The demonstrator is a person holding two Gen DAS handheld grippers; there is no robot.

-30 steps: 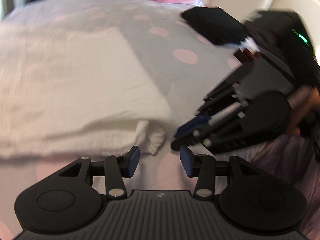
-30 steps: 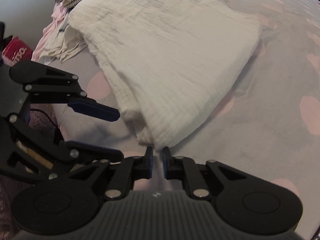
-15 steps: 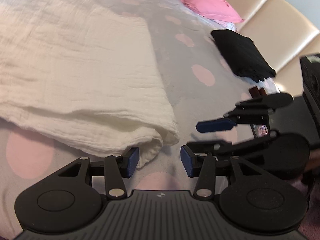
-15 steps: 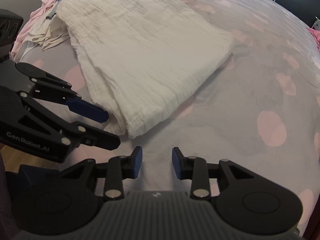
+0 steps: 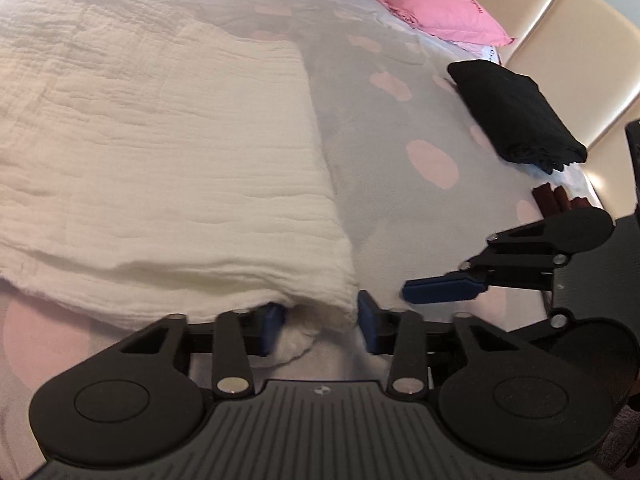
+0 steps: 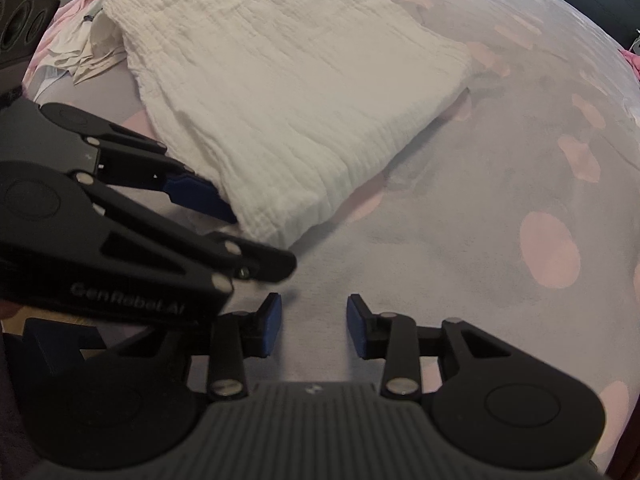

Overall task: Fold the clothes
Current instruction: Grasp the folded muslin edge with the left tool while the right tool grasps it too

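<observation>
Cloth: a folded cream muslin cloth [image 5: 160, 152] lies flat on the bedspread [image 5: 400, 208], its near corner toward both claws.
Left claw [image 5: 320, 322]: jaws have just been closing around that corner; cloth sits between the pads, likely for the next fold, but I cannot tell whether they pinch it.
Right claw [image 6: 314, 326]: jaws have just been opening; parted over bare bedspread, holding nothing.
Black garment [image 5: 516, 116]: already folded, set well aside near the pink pillow [image 5: 432, 8].
</observation>
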